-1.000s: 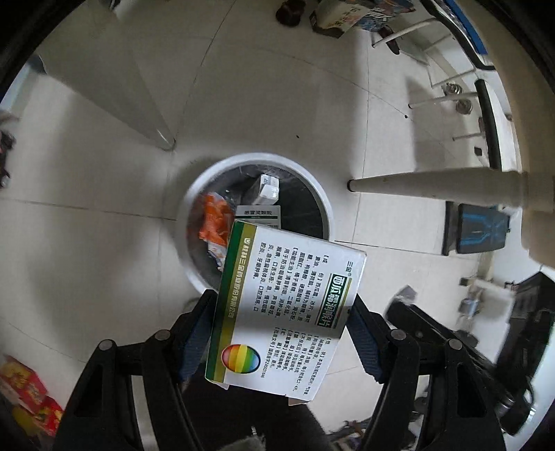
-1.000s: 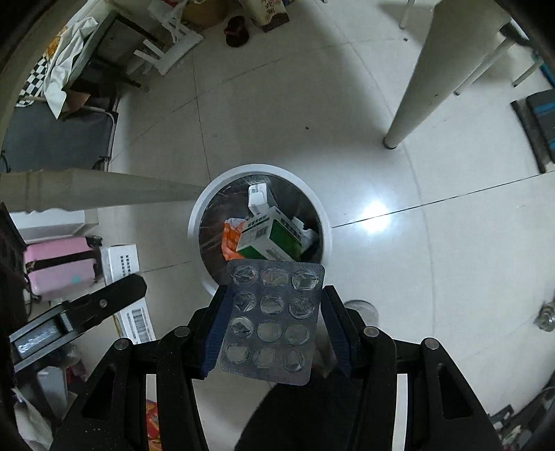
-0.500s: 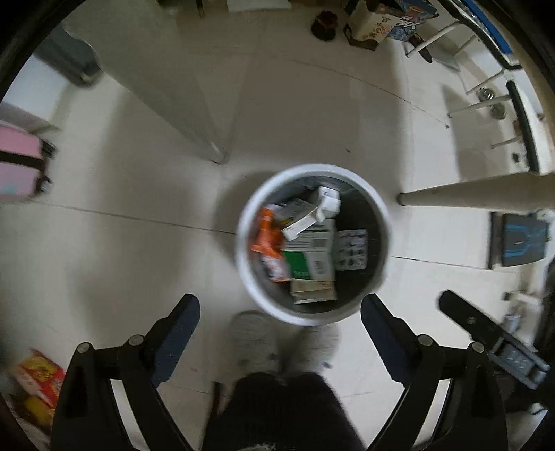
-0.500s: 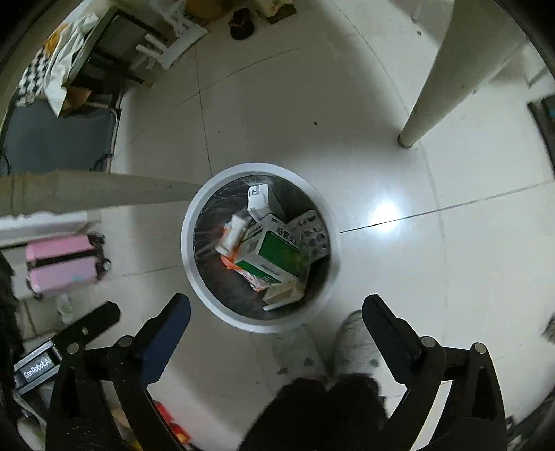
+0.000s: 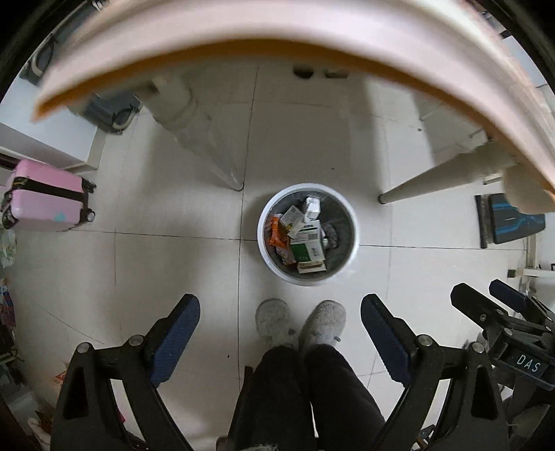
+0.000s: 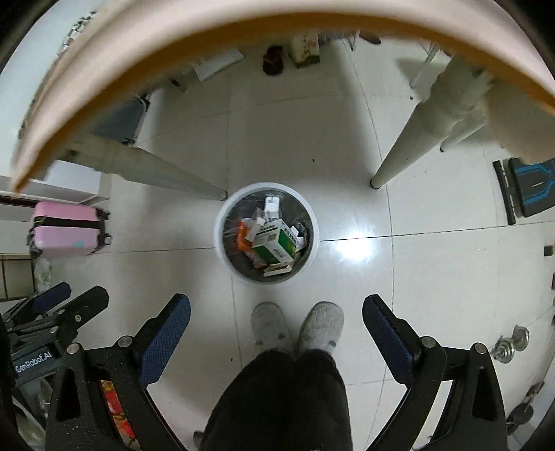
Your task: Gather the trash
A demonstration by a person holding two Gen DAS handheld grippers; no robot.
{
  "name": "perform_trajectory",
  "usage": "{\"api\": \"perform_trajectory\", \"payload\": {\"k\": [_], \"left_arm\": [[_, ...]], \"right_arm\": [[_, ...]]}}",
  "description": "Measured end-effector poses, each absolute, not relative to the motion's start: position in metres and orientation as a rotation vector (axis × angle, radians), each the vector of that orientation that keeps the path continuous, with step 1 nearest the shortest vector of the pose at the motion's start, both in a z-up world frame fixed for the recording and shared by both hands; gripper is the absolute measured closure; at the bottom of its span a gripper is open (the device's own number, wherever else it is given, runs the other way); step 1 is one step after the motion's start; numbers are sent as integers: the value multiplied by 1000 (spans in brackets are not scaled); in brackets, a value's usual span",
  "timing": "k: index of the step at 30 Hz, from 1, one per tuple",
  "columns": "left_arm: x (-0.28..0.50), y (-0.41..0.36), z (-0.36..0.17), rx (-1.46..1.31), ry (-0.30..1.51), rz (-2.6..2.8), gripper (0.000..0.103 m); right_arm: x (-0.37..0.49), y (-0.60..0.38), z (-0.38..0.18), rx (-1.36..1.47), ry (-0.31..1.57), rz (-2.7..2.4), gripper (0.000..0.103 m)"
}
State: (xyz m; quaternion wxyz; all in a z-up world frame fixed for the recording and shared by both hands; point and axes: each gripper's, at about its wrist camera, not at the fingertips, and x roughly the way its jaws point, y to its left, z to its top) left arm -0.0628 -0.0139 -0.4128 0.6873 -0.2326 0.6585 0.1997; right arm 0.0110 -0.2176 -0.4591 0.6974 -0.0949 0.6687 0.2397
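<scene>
A round white trash bin point(image 5: 352, 225) stands on the tiled floor below me; it also shows in the right wrist view point(image 6: 219, 229). It holds several medicine boxes, among them a green and white box point(image 5: 305, 248) point(image 6: 275, 244), an orange wrapper point(image 5: 275, 234) and a blister pack point(image 5: 329, 232). My left gripper point(image 5: 280, 324) is open and empty, high above the floor. My right gripper point(image 6: 276, 321) is open and empty at about the same height; its body shows at the right of the left wrist view point(image 5: 503, 322).
A pale table edge point(image 5: 277, 38) point(image 6: 242, 31) arcs across the top of both views, with table legs point(image 5: 433, 180) point(image 6: 402, 156) beside the bin. A pink suitcase point(image 5: 45, 199) stands at the left. The person's grey slippers point(image 5: 301, 322) stand just before the bin.
Both grippers opened: the box left my left gripper and the blister pack my right one, and both now lie in the bin. Both grippers have since risen up near the table edge.
</scene>
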Motion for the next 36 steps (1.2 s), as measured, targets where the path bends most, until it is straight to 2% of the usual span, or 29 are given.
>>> {"api": "perform_trajectory", "payload": {"k": [10,17,28,36], "left_arm": [[-89,-39,-280,-521,1380,391,8],[-106,-51,-213,-578,1301,342,8],[-123,-60,-127,-634,1179,244,8],[-132,-70,-101,-642,1140,208,8]], "right_arm": [[-23,-252,-307,-195,1443,638,2],[-49,-273,-215,-160,1414,722,2],[-74,-296,-127,-56,1386,826,2],[-84,-298,-98,-45,1360,875,2]]}}
